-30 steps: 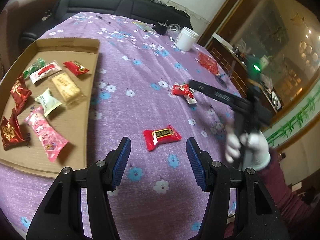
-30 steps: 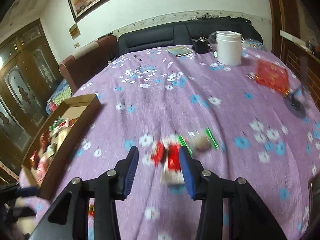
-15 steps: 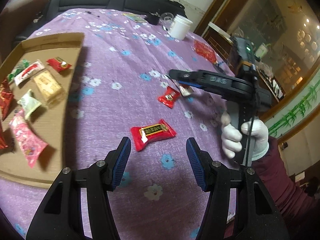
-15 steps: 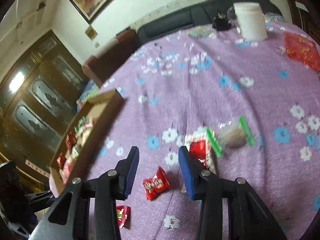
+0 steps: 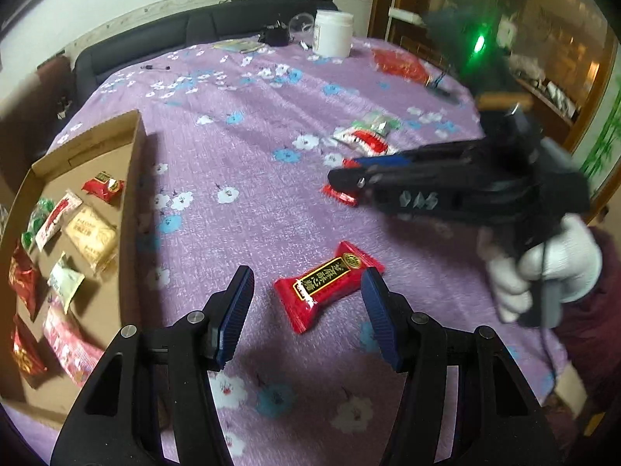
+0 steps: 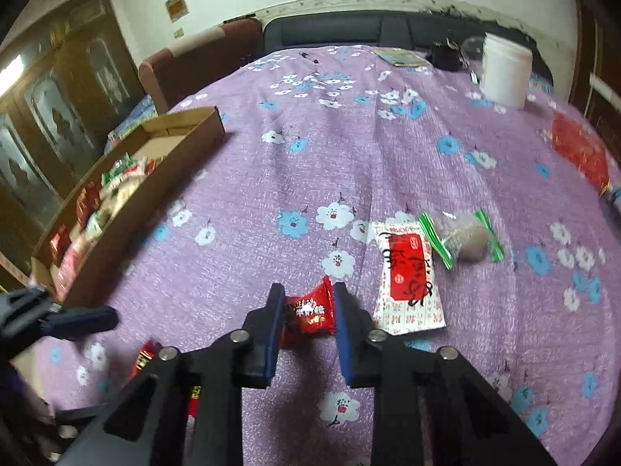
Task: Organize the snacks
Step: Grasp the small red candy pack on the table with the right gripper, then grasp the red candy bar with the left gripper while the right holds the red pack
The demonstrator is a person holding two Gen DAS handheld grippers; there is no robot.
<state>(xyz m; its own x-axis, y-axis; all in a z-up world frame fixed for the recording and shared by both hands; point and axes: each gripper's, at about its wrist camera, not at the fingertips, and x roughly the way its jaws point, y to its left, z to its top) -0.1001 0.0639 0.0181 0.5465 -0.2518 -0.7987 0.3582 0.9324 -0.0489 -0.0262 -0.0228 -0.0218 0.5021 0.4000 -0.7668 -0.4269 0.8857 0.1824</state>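
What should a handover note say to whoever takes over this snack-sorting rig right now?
Right gripper: jaws closing on a small red snack packet lying on the purple cloth.
Left gripper: open, poised either side of a red candy bar, not gripping.
Done: several snacks already lie in the cardboard tray.
Left: carry both red snacks to the tray, then the red-and-white packet and the green-edged clear bag.

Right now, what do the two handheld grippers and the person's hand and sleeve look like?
Both are black plastic tools with ribbed blue pads on the fingers and silver screws at the pivots. The left gripper shows this close up; the right gripper matches, with pale raised lettering on its side and a green light above. The hand wears a white glove, with a dark maroon sleeve and a thin black cable.
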